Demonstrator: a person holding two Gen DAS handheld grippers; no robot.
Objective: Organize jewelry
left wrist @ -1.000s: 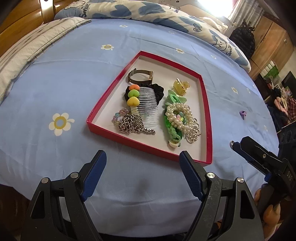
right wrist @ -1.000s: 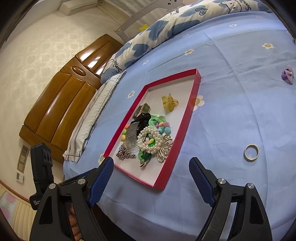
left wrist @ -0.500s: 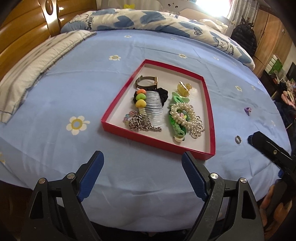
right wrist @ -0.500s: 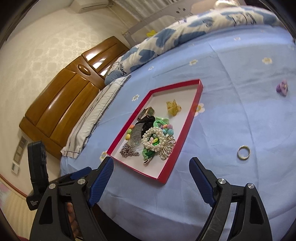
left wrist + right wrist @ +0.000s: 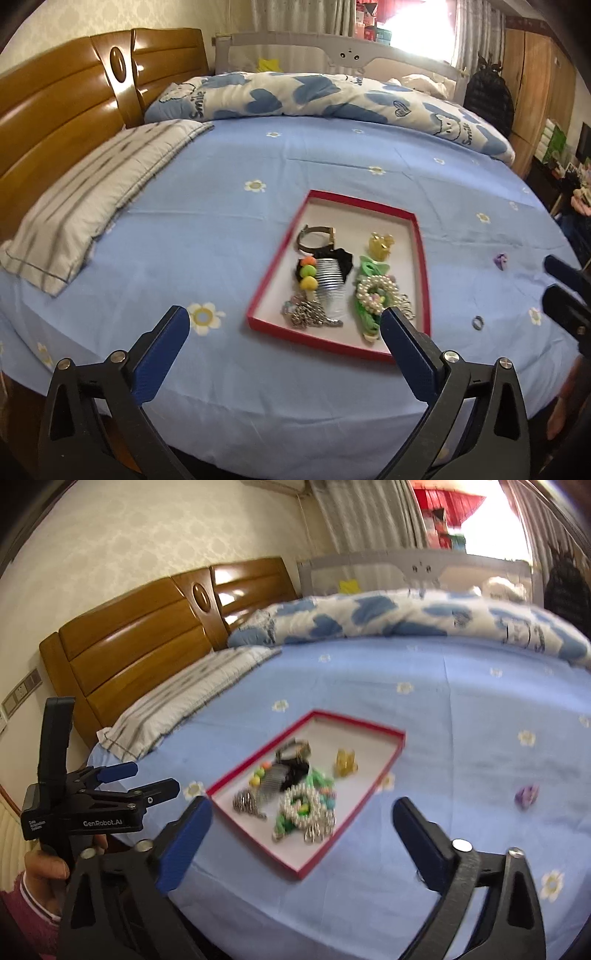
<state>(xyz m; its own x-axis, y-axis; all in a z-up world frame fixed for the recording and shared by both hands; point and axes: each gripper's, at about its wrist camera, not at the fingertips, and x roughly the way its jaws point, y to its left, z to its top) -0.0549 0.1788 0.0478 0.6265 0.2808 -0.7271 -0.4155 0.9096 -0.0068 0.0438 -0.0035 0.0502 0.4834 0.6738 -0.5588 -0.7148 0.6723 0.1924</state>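
A red tray (image 5: 275,266) lies on the blue flowered bedsheet. It holds a watch (image 5: 316,236), a comb with coloured hearts (image 5: 330,280), a silver chain (image 5: 310,317), a pearl bracelet (image 5: 376,290) and a yellow claw clip (image 5: 380,245). A ring (image 5: 477,323) and a small purple clip (image 5: 500,260) lie loose on the sheet to the right of the tray. My left gripper (image 5: 284,321) hovers before the tray's near edge, jaws opening, nothing between them. My right gripper (image 5: 302,808) hangs above the tray (image 5: 358,723), jaws opening too, and empty.
A striped pillow (image 5: 92,192) and a wooden headboard (image 5: 55,122) are at the left. A heart-print quilt (image 5: 332,96) runs along the far side. A wardrobe (image 5: 535,92) stands at the right. A person's hand (image 5: 44,871) holds the left gripper.
Both grippers rose and drew back from the bed, so the tray looks smaller and more of the room shows. Both pairs of jaws spread wider. The right view rolled level.
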